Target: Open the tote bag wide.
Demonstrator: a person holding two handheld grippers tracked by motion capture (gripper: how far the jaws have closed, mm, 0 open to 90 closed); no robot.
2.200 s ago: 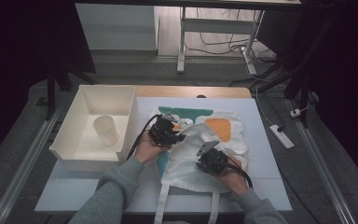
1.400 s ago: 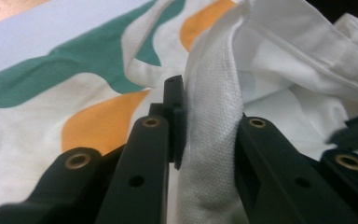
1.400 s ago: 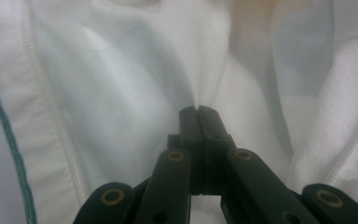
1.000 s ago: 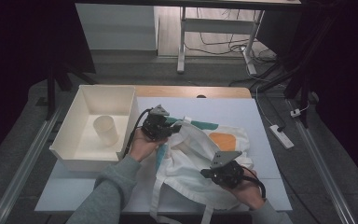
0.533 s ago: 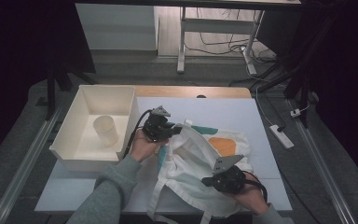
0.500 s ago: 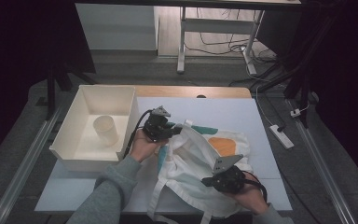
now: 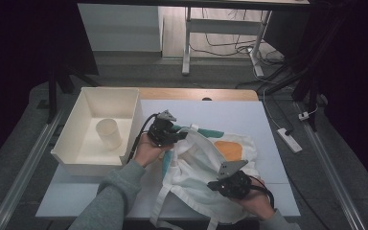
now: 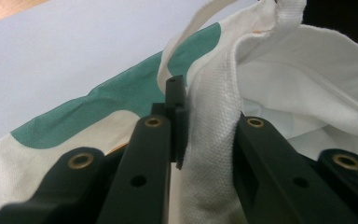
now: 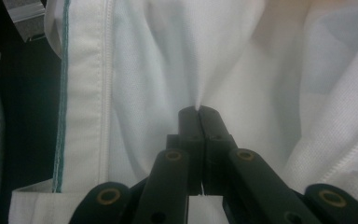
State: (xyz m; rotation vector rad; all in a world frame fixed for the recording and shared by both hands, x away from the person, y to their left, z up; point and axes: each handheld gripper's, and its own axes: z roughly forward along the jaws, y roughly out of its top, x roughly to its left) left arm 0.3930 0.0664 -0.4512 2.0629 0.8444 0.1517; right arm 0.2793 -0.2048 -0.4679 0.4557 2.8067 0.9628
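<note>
At the left of the high view we see a white tray [image 7: 67, 143] resting on the table [image 7: 220, 112], and a pale cup [image 7: 108, 133] stands upright inside it, near the middle. Just right of the tray, our left hand [image 7: 146, 149] comes up from the bottom of the frame in a grey sleeve [image 7: 110, 201] and holds the left gripper [image 7: 168, 134] at the upper left edge of a white cloth bag [image 7: 196, 167]. In the left gripper view the jaws pinch a thick hemmed fold of the bag [image 8: 214, 140] between them, with a strap [image 8: 186, 42] curling up toward the top of the frame and a green patch [image 8: 121, 102] of the bag lying flat to the left on the table [image 8: 51, 56].

The bag sits in the centre of the high view, rumpled and lifted, with an orange patch [image 7: 227, 149] toward its right side. Its straps [image 7: 160, 211] hang toward the bottom edge of the frame.

At the lower right, our right hand [image 7: 256, 203] holds the right gripper [image 7: 220, 184] against the near side of the bag. In the right gripper view the jaws are pressed together on a thin pinch of the bag [image 9: 168, 60], which rises from their tips in a crease. A seam with green stitching [image 9: 65, 93] runs down the left of that frame.
</note>
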